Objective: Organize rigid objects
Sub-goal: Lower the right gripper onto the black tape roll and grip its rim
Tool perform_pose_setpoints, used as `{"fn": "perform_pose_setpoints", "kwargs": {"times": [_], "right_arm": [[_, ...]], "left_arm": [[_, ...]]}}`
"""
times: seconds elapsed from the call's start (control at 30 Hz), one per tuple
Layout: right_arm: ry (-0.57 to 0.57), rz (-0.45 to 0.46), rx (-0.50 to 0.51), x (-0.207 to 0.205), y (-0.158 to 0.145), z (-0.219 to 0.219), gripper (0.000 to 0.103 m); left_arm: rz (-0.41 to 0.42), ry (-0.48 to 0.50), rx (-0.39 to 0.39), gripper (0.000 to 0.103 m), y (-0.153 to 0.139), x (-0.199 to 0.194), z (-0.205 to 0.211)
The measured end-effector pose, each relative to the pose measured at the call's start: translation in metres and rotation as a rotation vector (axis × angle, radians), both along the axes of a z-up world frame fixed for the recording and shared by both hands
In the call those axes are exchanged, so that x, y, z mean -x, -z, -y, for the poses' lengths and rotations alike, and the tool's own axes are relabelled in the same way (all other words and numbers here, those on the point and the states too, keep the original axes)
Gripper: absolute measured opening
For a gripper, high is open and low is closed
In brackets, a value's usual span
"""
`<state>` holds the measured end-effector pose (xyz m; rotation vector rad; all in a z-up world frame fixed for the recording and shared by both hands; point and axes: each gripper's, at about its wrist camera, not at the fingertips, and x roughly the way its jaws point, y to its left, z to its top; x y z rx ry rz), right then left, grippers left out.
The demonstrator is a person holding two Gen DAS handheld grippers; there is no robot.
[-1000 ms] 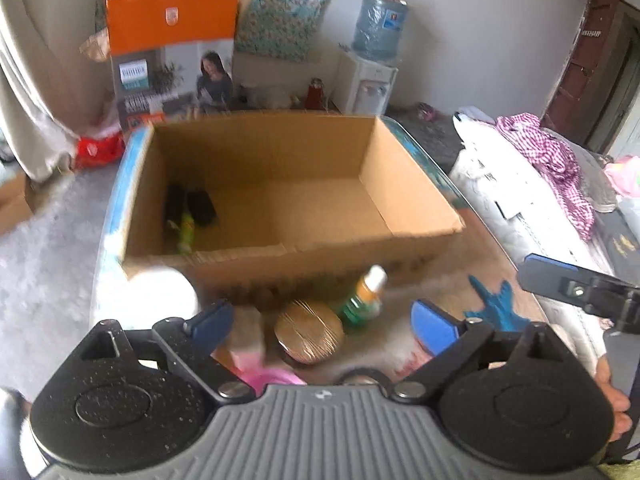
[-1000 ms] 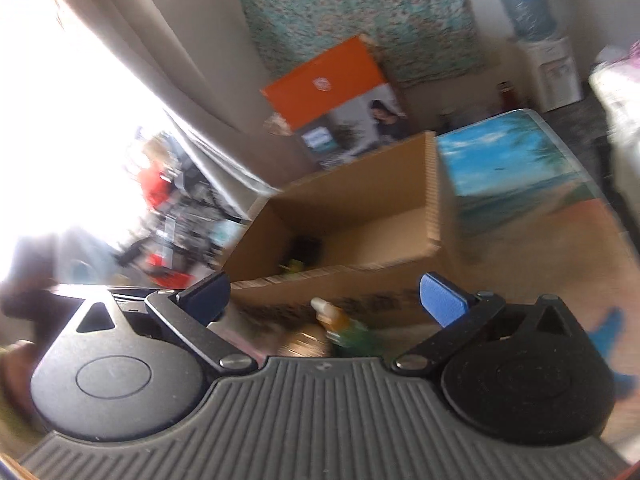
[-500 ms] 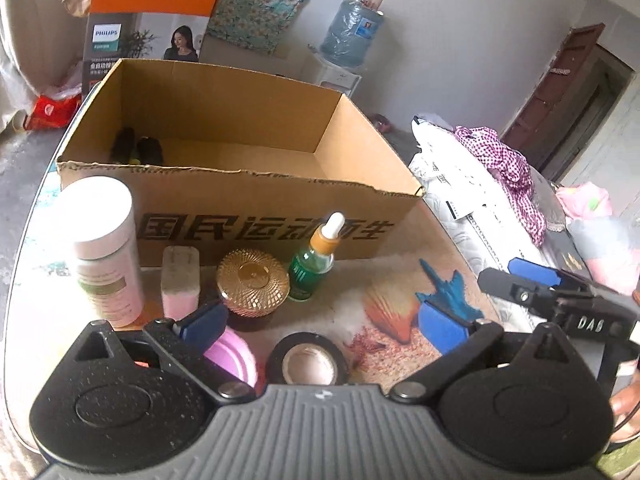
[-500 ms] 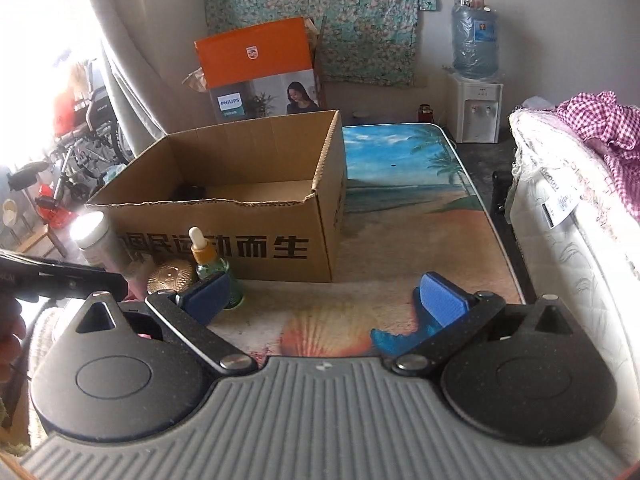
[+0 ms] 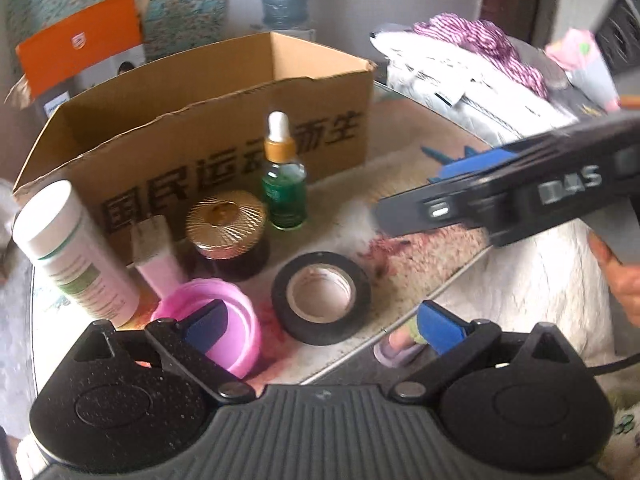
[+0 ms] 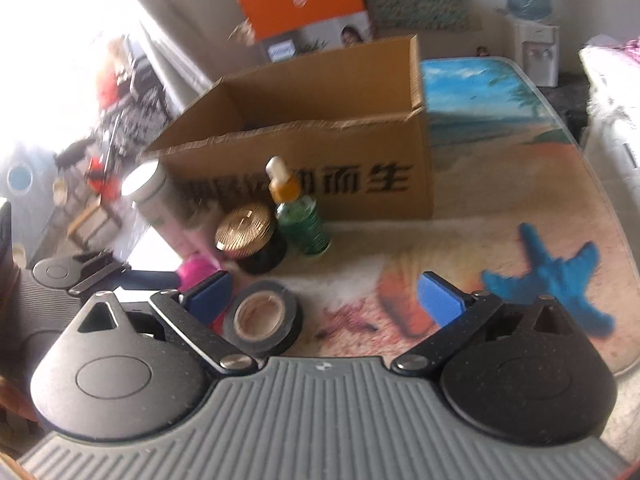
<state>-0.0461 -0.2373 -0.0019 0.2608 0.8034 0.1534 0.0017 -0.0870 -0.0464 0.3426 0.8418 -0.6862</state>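
An open cardboard box (image 5: 224, 128) stands on the table; it also shows in the right wrist view (image 6: 320, 144). In front of it stand a white bottle (image 5: 72, 252), a pink tube (image 5: 156, 256), a gold-lidded jar (image 5: 226, 232), a green dropper bottle (image 5: 284, 184), a pink lid (image 5: 216, 320) and a black tape roll (image 5: 320, 296). My left gripper (image 5: 320, 322) is open and empty, low over the lid and tape. My right gripper (image 6: 324, 300) is open and empty, just right of the tape roll (image 6: 262, 318); the dropper bottle (image 6: 300, 216) and jar (image 6: 248, 236) lie beyond.
The table (image 6: 500, 216) has a beach picture with a blue starfish print (image 6: 556, 276). Its near edge runs close under my left gripper. A bed with clothes (image 5: 480, 64) lies to the right. An orange carton (image 6: 308, 12) and a water dispenser (image 6: 528, 8) stand behind.
Both grippers have dropped and moved in toward the objects in front of the box. The right gripper now reaches across the left wrist view from the right. Both stay open.
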Motion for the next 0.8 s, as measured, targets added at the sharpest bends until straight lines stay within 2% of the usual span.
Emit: {"fn": "perform_pose_setpoints", "kwargs": {"times": [0.07, 0.13, 0.23, 0.43, 0.6, 0.8], "right_arm": [[-0.034, -0.023, 0.012, -0.007, 0.004, -0.009, 0.085], [-0.065, -0.050, 0.018, -0.014, 0.009, -0.016, 0.068], [-0.107, -0.088, 0.006, -0.023, 0.016, -0.021, 0.049], [-0.179, -0.130, 0.012, -0.035, 0.027, -0.030, 0.029], [-0.209, -0.161, 0.031, -0.043, 0.035, -0.030, 0.019], [-0.230, -0.166, 0.038, -0.047, 0.038, -0.028, 0.018]], "left_arm": [[-0.001, 0.021, -0.008, 0.093, 0.002, 0.002, 0.003], [-0.005, 0.034, -0.008, 0.087, 0.003, 0.003, 0.004], [-0.016, 0.043, -0.008, 0.077, 0.004, 0.001, 0.006], [-0.043, 0.044, -0.021, 0.066, 0.010, -0.002, 0.013], [-0.028, 0.063, -0.041, 0.066, 0.013, -0.001, 0.020], [-0.007, 0.086, -0.060, 0.066, 0.015, 0.001, 0.028]]}}
